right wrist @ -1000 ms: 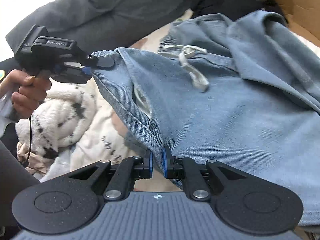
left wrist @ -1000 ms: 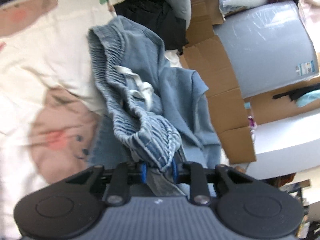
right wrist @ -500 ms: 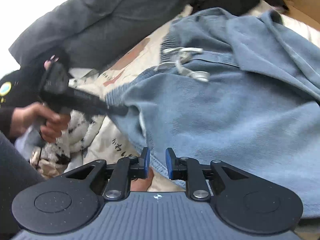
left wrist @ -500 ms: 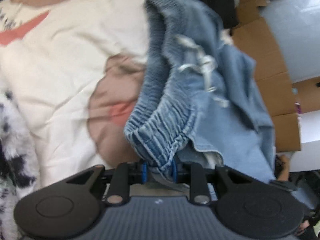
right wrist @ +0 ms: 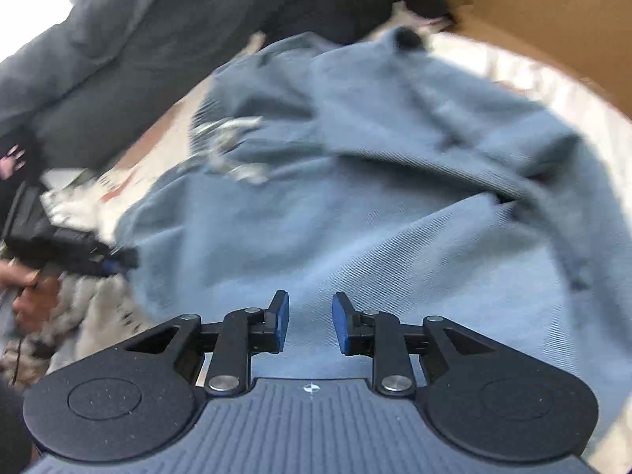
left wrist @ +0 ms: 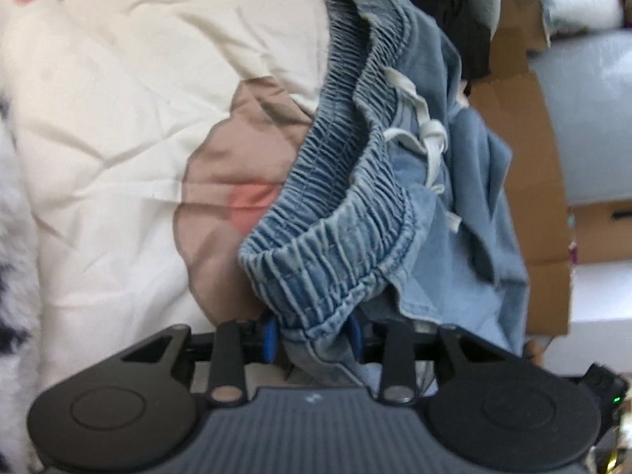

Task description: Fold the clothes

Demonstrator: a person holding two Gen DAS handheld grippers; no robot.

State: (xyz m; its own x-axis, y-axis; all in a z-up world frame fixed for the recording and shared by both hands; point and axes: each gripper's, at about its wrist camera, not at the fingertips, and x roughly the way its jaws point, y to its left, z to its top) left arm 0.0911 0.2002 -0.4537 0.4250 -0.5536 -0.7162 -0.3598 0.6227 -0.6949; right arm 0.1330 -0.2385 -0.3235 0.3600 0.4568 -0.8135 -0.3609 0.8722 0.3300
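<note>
Light blue denim trousers (left wrist: 466, 181) with an elastic waistband (left wrist: 335, 252) and a white drawstring (left wrist: 426, 130) lie crumpled on a cream bedsheet (left wrist: 118, 118). My left gripper (left wrist: 313, 337) has the bunched waistband between its fingers, and its jaws are opening, the left pad (left wrist: 269, 341) just clear of the cloth. In the right wrist view the left gripper (right wrist: 114, 264) sits at the trousers' left edge, held by a hand (right wrist: 27, 288). My right gripper (right wrist: 310, 322) hovers over the flat denim (right wrist: 355, 217), jaws opening, nothing between them.
A cardboard box (left wrist: 525, 158) stands beside the bed on the right, with a grey plastic-wrapped pack (left wrist: 584, 110) behind it. Dark and grey clothes (right wrist: 158, 39) are heaped at the far side. A fluffy white blanket with black spots (right wrist: 91, 316) lies at the left.
My left gripper sank toward the sheet with the waistband and its jaws widened. My right gripper let go of the denim edge, opened and slid across over the flat cloth.
</note>
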